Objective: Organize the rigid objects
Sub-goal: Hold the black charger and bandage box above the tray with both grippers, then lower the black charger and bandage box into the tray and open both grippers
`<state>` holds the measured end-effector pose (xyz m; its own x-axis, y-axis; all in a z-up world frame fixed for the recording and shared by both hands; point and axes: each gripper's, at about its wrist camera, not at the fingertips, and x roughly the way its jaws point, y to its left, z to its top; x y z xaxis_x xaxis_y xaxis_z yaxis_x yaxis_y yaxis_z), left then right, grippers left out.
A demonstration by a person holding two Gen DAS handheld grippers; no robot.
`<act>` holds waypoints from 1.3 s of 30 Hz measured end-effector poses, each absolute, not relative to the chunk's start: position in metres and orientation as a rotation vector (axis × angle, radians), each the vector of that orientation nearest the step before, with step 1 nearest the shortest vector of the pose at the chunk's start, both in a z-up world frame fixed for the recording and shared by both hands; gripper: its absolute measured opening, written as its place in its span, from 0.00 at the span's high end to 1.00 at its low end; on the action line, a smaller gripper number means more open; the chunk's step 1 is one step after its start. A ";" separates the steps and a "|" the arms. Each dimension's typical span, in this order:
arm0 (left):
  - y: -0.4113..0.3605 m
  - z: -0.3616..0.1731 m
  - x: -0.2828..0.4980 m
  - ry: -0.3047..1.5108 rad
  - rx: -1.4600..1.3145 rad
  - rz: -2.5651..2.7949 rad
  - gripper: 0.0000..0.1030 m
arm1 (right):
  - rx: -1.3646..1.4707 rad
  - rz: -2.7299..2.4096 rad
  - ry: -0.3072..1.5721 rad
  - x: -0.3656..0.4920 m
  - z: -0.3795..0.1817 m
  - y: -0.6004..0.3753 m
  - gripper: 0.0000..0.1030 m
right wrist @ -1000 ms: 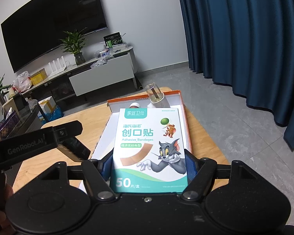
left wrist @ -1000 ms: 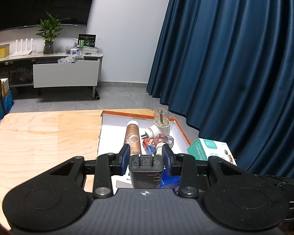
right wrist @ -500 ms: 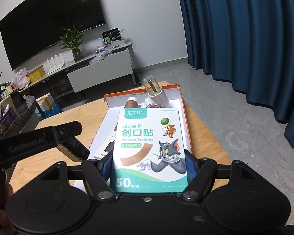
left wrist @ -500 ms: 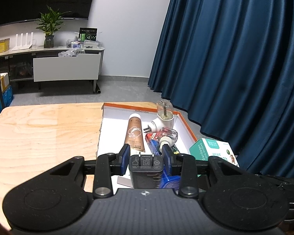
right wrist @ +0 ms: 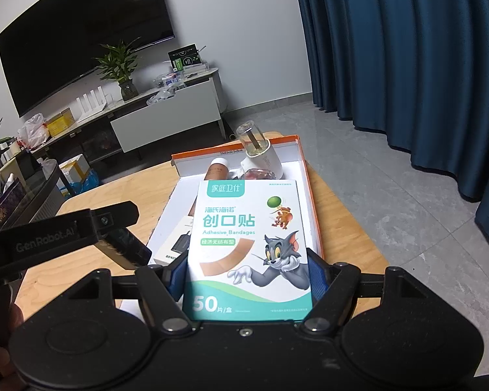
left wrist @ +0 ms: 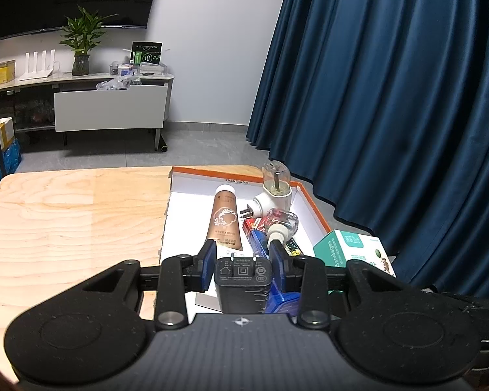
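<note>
Above the near end of the orange-rimmed box (left wrist: 313, 200) on the worktop (left wrist: 75, 215), the left gripper (left wrist: 243, 255) is clamping a black charger (left wrist: 243, 282), and the right gripper (right wrist: 246, 272) is clamping a bandage box (right wrist: 247, 244); both are hanging over the open tray ahead.

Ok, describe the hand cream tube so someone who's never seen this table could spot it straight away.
Find the orange-rimmed white box at the curtain-side edge of the wooden table. Inside, toward its left, the hand cream tube lies flat, white cap pointing to the far wall. It is the only brown tube; its neighbours are white plug-in vaporizers and small cartons.
</note>
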<state>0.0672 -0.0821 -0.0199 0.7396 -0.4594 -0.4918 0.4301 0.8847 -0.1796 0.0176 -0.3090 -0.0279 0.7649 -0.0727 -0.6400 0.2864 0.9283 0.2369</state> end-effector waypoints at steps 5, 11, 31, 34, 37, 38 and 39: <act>-0.082 -0.022 0.068 0.556 -0.052 -0.488 0.65 | 0.334 -0.200 0.675 0.019 -0.028 -0.309 0.19; -0.084 -0.023 0.070 0.563 -0.046 -0.489 0.65 | 0.337 -0.198 0.668 0.019 -0.029 -0.310 0.19; -0.096 -0.028 0.097 0.585 -0.027 -0.511 0.65 | 0.306 -0.168 0.666 0.024 -0.045 -0.315 0.11; -0.103 -0.030 0.105 0.600 -0.022 -0.524 0.65 | 0.310 -0.151 0.663 0.021 -0.044 -0.320 0.09; -0.113 -0.033 0.113 0.610 -0.014 -0.542 0.65 | 0.306 -0.127 0.679 0.024 -0.047 -0.322 0.04; -0.116 -0.034 0.116 0.614 -0.012 -0.548 0.65 | 0.298 -0.125 0.691 0.027 -0.051 -0.321 0.03; -0.120 -0.035 0.119 0.617 -0.009 -0.551 0.65 | 0.288 -0.121 0.700 0.029 -0.054 -0.320 0.03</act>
